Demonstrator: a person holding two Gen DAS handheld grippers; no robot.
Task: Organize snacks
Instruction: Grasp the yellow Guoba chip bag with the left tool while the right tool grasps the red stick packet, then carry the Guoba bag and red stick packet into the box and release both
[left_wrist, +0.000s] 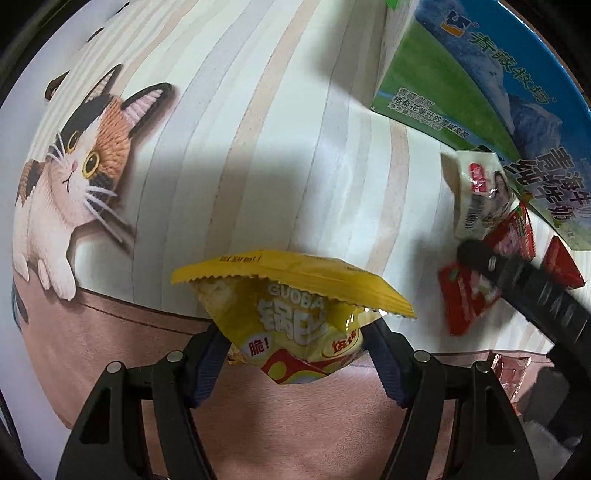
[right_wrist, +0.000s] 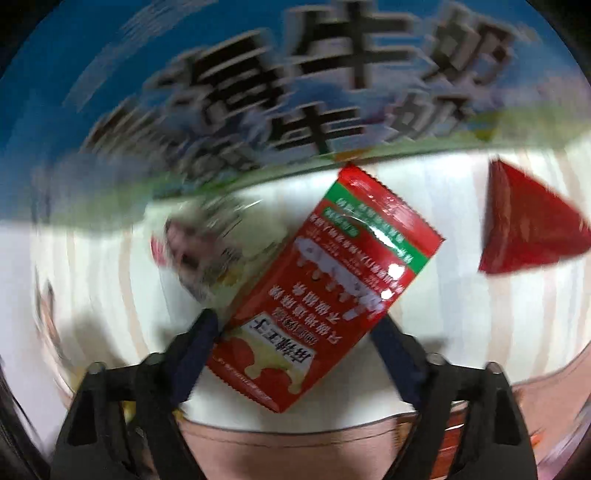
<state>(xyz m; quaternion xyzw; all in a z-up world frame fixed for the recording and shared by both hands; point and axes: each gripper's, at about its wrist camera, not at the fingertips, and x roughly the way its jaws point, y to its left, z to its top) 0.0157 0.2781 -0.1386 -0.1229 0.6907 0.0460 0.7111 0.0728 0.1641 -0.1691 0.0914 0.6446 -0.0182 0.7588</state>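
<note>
My left gripper (left_wrist: 295, 343) is shut on a yellow Guoba snack packet (left_wrist: 295, 310) and holds it above the cat-print tablecloth (left_wrist: 221, 147). My right gripper (right_wrist: 299, 325) is shut on a red snack packet (right_wrist: 325, 295), held over the cloth close to the milk carton box (right_wrist: 258, 92); the view is motion-blurred. In the left wrist view the right gripper's finger (left_wrist: 517, 273) shows at the right with that red packet (left_wrist: 465, 299). A white packet (left_wrist: 476, 192) and a red triangular packet (left_wrist: 561, 266) lie beside the box (left_wrist: 461, 85).
The blue-green milk carton box stands at the back right of the cloth. The white packet (right_wrist: 207, 247) and the red triangular packet (right_wrist: 524, 229) lie in front of it. A cat picture (left_wrist: 74, 166) is printed at the left of the cloth.
</note>
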